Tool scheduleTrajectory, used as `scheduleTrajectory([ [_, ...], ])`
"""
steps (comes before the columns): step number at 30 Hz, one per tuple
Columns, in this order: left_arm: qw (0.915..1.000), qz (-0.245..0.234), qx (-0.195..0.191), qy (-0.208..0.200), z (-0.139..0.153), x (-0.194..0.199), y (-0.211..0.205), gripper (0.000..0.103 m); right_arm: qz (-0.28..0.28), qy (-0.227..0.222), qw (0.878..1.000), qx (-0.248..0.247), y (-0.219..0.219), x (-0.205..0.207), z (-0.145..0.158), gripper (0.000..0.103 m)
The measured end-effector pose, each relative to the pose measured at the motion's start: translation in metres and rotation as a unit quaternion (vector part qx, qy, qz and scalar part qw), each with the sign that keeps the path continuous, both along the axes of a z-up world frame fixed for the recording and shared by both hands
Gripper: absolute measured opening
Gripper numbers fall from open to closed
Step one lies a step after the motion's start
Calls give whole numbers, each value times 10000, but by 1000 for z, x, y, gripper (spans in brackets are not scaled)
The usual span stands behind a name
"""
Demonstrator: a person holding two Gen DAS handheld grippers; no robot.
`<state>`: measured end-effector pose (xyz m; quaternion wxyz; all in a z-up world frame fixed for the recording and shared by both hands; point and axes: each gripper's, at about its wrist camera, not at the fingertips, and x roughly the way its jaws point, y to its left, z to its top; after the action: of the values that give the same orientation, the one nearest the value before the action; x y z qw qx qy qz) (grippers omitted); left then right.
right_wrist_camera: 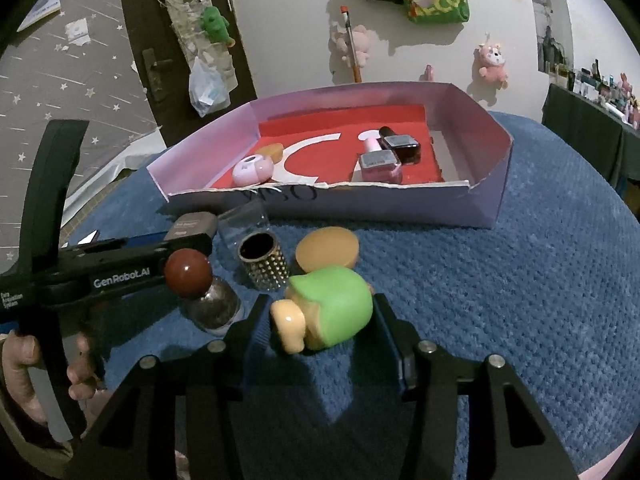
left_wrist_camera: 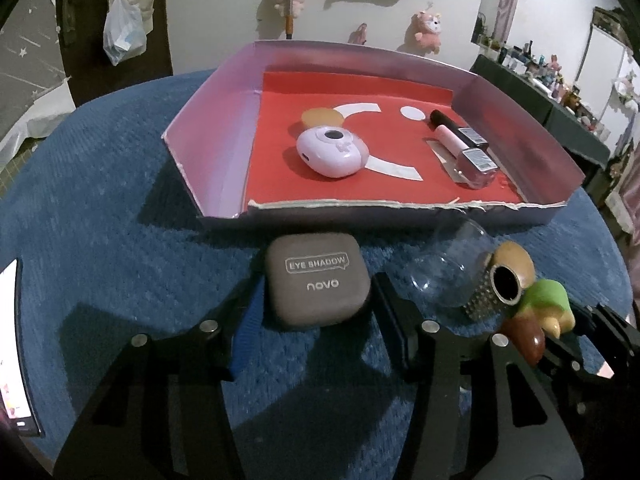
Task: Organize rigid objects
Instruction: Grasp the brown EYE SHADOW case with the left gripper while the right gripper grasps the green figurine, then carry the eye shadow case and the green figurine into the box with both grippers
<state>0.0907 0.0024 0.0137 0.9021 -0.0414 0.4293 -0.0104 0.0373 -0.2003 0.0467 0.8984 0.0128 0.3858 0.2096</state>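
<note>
The left tongs (left_wrist_camera: 318, 304) were closed to a narrow gap on one grey eye shadow case (left_wrist_camera: 318, 280); both pads touched its sides, and the case lay on the blue cloth (left_wrist_camera: 120, 200) just before the near wall of the tray (left_wrist_camera: 208, 152). The right tongs (right_wrist_camera: 320, 316) were also narrow and held one green and cream toy (right_wrist_camera: 332, 312), which lay on its side on the cloth between the pads.

Beside the toy I counted four more things on the cloth: one bottle with a round brown cap (right_wrist_camera: 188, 274), one studded metal cap (right_wrist_camera: 264, 266), one round tan disc (right_wrist_camera: 328, 250) and one clear plastic piece (right_wrist_camera: 244, 222). They stood close together between the two tongs, so there was little free room there. The brown-capped bottle was just beside the arm of the left tongs. A hand (right_wrist_camera: 24, 372) held the left tongs at the left edge of the right wrist view.

Inside the tray, on its red floor, there were four things: one pale lilac oval case (left_wrist_camera: 332, 152) near the middle, one tan disc (left_wrist_camera: 320, 118) behind it, and two nail polish bottles, a pink one (left_wrist_camera: 464, 152) and a dark one (left_wrist_camera: 460, 126), lying side by side near the right wall. The front left part of the red floor was free, and also the cloth to the right of the toy.
</note>
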Motion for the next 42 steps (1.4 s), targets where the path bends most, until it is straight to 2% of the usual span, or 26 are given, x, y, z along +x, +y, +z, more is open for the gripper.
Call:
scheduleTrajectory([
  [8,10000,44,-6,-81,-1,4,1,51,-79,-54,9999,40,1,5,-2,51],
  [15,9994,88,-296,-139,0,-3,11,50,-101,-12,9999,130,-2,7,-1,50],
  [20,9995,50,-238,-214,5,-16,11,50,-162,23,9997,205,-8,3,4,50],
  [30,9977,-196,-402,-513,29,-44,6,50,-21,-266,9991,320,-3,-12,34,50],
  [38,9948,-409,-336,-871,54,-60,-2,50,91,-497,9979,416,-1,-20,55,50],
  [42,9940,-487,-306,-927,60,-58,-6,50,113,-513,9979,373,0,-18,57,50],
])
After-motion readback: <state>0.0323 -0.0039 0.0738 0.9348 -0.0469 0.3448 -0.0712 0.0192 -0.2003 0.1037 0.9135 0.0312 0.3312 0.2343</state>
